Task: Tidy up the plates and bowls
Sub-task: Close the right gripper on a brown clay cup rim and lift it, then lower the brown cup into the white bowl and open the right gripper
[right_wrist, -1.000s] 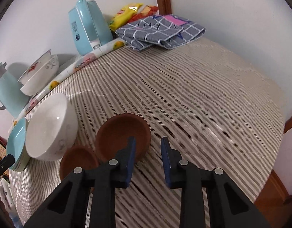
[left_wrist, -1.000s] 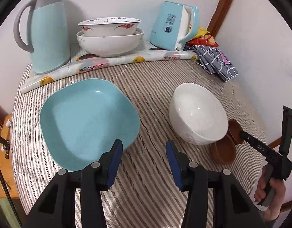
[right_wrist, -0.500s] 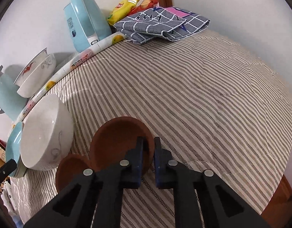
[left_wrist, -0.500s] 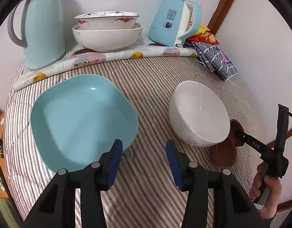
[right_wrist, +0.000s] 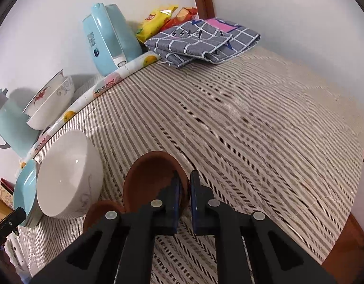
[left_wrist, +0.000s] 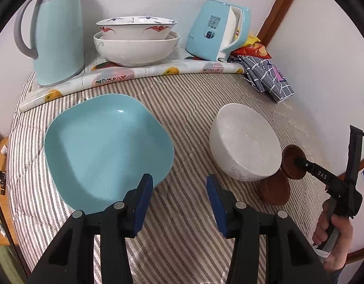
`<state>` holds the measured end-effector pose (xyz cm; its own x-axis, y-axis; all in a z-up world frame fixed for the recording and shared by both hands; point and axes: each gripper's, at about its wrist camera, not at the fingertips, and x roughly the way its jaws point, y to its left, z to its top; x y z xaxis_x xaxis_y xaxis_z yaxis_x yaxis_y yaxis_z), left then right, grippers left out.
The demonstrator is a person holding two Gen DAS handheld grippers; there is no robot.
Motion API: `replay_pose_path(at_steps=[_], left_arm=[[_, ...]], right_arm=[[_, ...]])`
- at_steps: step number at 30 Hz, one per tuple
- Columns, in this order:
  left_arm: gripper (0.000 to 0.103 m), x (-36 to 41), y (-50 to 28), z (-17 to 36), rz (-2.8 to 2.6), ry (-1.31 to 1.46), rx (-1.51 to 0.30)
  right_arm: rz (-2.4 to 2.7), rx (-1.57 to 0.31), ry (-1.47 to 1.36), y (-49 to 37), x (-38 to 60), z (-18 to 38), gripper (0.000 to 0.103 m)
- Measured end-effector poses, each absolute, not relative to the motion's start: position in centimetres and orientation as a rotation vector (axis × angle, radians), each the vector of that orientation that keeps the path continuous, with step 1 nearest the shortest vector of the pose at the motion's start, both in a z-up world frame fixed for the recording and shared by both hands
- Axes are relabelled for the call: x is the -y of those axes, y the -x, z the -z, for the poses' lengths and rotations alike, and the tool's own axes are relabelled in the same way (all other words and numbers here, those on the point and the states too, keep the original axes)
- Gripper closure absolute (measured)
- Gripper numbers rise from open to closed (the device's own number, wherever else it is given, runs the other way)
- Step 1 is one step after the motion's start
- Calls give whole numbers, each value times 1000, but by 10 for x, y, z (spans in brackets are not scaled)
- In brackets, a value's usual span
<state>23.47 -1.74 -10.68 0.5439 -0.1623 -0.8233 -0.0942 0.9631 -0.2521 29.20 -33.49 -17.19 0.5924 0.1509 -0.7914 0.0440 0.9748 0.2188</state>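
Note:
My right gripper (right_wrist: 185, 189) is shut on the rim of a small brown bowl (right_wrist: 153, 179), which hangs tilted just above the striped cloth. In the left wrist view, that brown bowl (left_wrist: 293, 163) and the right gripper (left_wrist: 297, 160) sit right of a white bowl (left_wrist: 247, 144). A second brown bowl (left_wrist: 275, 189) rests on the table under it, also seen as the lower brown bowl (right_wrist: 101, 215). A light blue square plate (left_wrist: 106, 146) lies left of the white bowl. My left gripper (left_wrist: 179, 201) hovers open at the plate's near corner, holding nothing.
Two patterned white bowls (left_wrist: 135, 40) are stacked at the back on a rolled fruit-print mat (left_wrist: 134, 73). A blue thermos jug (left_wrist: 56, 28), a blue kettle (left_wrist: 217, 30), snack bags (right_wrist: 158, 21) and a folded checked cloth (right_wrist: 203, 40) line the wall. A person's hand (left_wrist: 333, 243) holds the right gripper.
The right gripper's jaws closed on the brown bowl's rim and raised it, tilted, off the cloth. The left gripper stayed open in place.

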Motion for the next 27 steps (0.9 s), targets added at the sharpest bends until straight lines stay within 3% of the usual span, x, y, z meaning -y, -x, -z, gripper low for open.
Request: replay_pose_path(at_steps=[17,27], left_arm=[[58,3,-229,89,48,284,-963],[58,-36,-228,84,-8,301,-945]], right_arm=[[-144,-852,-165,-285,284,113,95],[-238,-896,-111,-292,221,123,95]])
